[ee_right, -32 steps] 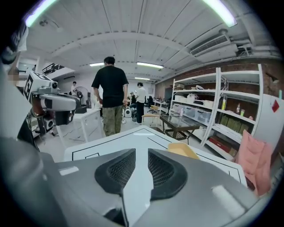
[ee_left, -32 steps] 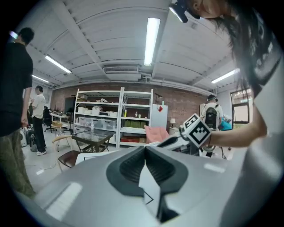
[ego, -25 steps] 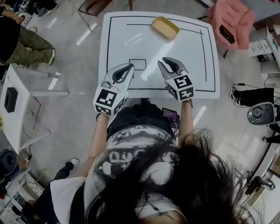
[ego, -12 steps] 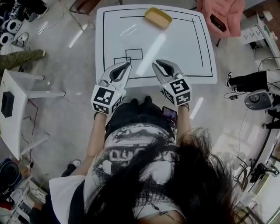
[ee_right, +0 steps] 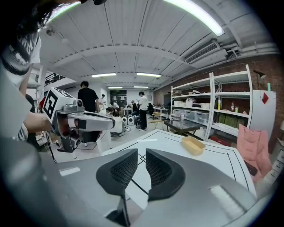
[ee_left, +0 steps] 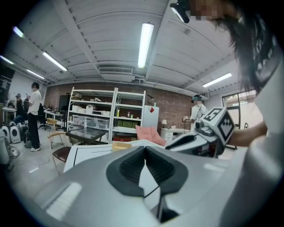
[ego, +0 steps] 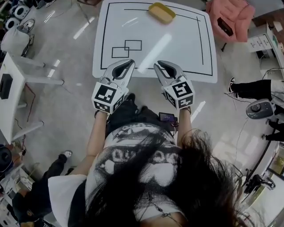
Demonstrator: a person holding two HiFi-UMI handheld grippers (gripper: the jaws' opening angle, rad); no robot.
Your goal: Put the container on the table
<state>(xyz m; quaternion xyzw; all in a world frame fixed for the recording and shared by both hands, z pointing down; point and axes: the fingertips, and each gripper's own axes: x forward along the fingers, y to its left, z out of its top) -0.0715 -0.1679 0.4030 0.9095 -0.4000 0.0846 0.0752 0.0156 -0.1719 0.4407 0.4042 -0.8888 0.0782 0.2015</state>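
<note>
Left gripper [ee_left: 144,150] jaws pinched together, empty. Right gripper [ee_right: 142,153] jaws closing, only a narrow gap left, nothing between them. Since a second ago both have pulled back; only their tips now reach over the near edge of the surface [ego: 186,48]. Yellow container [ego: 161,12] sits at the far edge, right of middle, well apart from both.

A pink armchair [ego: 235,13] bears a dark flat item [ego: 225,26]; white shelves [ee_left: 108,111] line the brick wall [ee_left: 173,106].
</note>
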